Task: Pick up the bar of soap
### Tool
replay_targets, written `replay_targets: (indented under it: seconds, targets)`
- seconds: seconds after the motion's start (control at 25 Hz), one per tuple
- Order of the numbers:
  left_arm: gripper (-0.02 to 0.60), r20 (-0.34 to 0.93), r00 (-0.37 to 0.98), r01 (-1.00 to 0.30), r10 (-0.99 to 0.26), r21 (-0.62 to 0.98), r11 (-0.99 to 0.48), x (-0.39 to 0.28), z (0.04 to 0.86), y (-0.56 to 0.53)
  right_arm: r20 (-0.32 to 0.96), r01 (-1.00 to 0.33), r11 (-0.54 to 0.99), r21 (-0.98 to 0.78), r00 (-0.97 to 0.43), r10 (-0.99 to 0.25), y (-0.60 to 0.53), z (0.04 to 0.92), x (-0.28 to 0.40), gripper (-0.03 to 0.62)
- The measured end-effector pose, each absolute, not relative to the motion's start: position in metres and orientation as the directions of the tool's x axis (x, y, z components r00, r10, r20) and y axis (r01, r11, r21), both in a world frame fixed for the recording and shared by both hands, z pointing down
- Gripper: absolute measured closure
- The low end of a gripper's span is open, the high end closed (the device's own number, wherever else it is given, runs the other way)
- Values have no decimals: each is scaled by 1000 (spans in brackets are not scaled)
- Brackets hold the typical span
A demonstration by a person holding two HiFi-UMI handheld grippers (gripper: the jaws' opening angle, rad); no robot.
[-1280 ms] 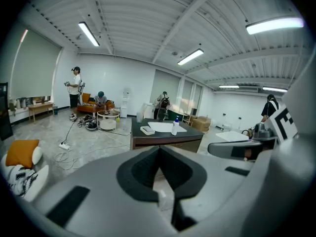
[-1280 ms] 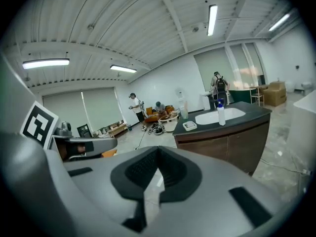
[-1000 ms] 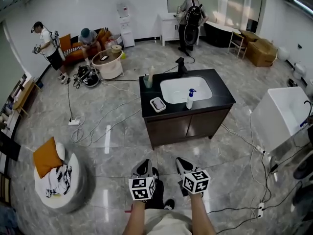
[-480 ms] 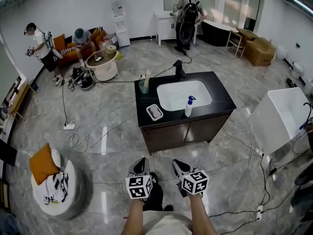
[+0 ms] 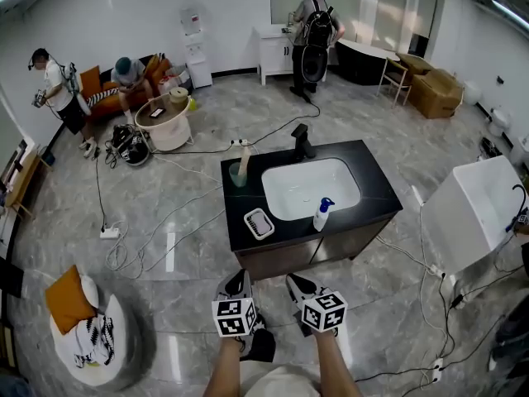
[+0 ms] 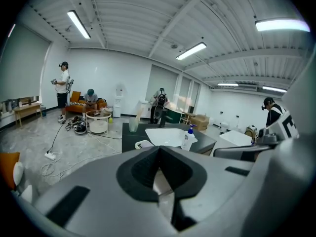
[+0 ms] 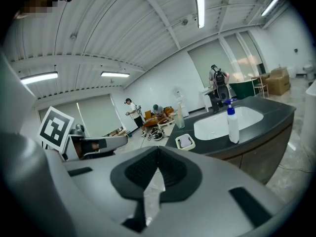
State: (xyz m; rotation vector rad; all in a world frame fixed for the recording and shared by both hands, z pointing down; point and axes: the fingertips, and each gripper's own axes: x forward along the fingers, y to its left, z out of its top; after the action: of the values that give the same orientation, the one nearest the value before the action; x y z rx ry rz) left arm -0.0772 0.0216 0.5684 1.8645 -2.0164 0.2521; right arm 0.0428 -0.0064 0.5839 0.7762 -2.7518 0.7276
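The bar of soap (image 5: 259, 222) lies in a small white dish (image 5: 248, 217) on the front left part of the black counter (image 5: 376, 190), just left of the white basin (image 5: 307, 184). A white bottle with a blue top (image 5: 321, 215) stands at the basin's front edge, to the right of the dish. You face the counter's front with both grippers held low and side by side before you, apart from it. Your left gripper (image 5: 238, 282) has its jaws closed together, tip against tip, with nothing between them. Your right gripper (image 5: 297, 283) is the same: jaws pressed together and empty. In your right gripper view the soap shows as a pale block in the dish, left of the bottle and well apart from the jaws.
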Motion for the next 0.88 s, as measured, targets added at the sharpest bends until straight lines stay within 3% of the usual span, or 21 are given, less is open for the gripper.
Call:
replay_targets:
  seconds: [0.88]
  targets:
    - [575, 379, 25, -986, -925, 163, 40, -163, 575, -93, 341, -596, 720, -355, -800, -494, -114, 593, -42, 589]
